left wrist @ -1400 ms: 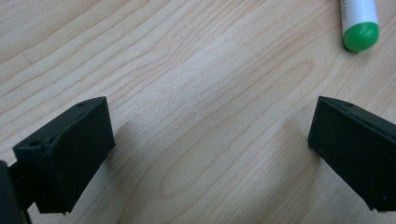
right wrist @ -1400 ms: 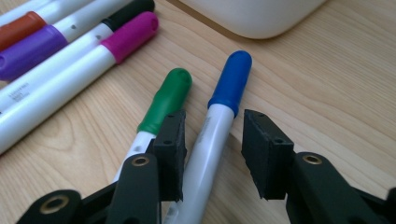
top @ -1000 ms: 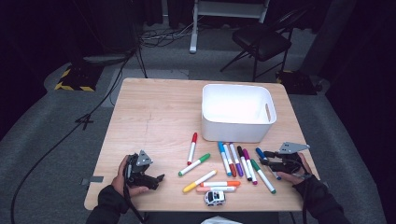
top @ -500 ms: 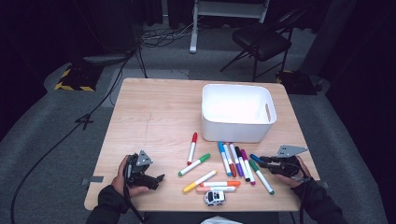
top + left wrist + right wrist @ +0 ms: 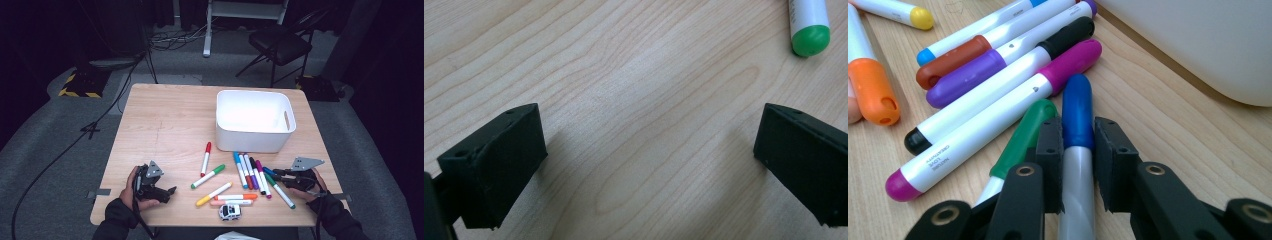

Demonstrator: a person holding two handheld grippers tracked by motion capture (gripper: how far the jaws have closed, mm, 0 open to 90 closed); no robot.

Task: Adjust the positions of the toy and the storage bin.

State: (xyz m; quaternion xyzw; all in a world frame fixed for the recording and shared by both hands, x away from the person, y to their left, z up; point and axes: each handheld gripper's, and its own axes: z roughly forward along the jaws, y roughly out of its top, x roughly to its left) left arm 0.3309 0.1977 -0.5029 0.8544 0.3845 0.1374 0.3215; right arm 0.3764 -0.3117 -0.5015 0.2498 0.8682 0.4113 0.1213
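Wooden bench carries a white bin near its far right. Left claw stands wide open over bare wood. Right claw grips the blue marker, seemingly touching the green marker.

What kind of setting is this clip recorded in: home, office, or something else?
Probably a studio or lab set up for recording, not a home. A lone wooden table stands on grey carpet in dark surroundings, with cables trailing on the floor, a black chair behind, and hazard-striped tape at one side.
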